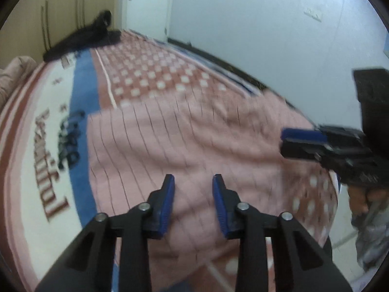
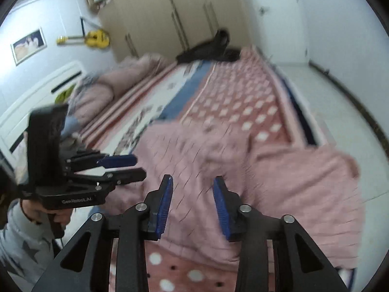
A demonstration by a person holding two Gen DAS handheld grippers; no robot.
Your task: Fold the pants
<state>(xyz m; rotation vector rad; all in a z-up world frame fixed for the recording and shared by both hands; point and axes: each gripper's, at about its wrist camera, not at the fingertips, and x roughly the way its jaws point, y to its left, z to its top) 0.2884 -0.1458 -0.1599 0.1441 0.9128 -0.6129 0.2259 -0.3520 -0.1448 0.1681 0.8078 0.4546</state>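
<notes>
The room is a bedroom with pale walls, a row of cream wardrobe doors (image 2: 155,12) and a white tiled floor (image 2: 323,97). A bed takes most of both views. It is covered by a blanket (image 1: 155,73) with a red and white check pattern, a blue stripe and a white part with brown letters. On the far end of the bed lies a dark piece of clothing (image 1: 82,39), and a folded pink quilt (image 2: 107,85) lies near the white headboard. A yellow guitar (image 2: 94,39) and a framed picture (image 2: 29,45) hang on the wall.

The pink pants (image 1: 184,141), with thin dark lines, lie spread on the near part of the bed, wrinkled and not flat. In the right wrist view one part of them (image 2: 304,189) reaches to the edge of the bed, on the side of the floor.

The left gripper (image 1: 193,182) is above the pants with its blue pads set wide apart and nothing is between them. The right gripper (image 2: 193,183) is also wide and holds nothing, with the pink cloth under it. Each gripper shows in the other's view from the side, above the pants. Both pictures are a little blurred.
</notes>
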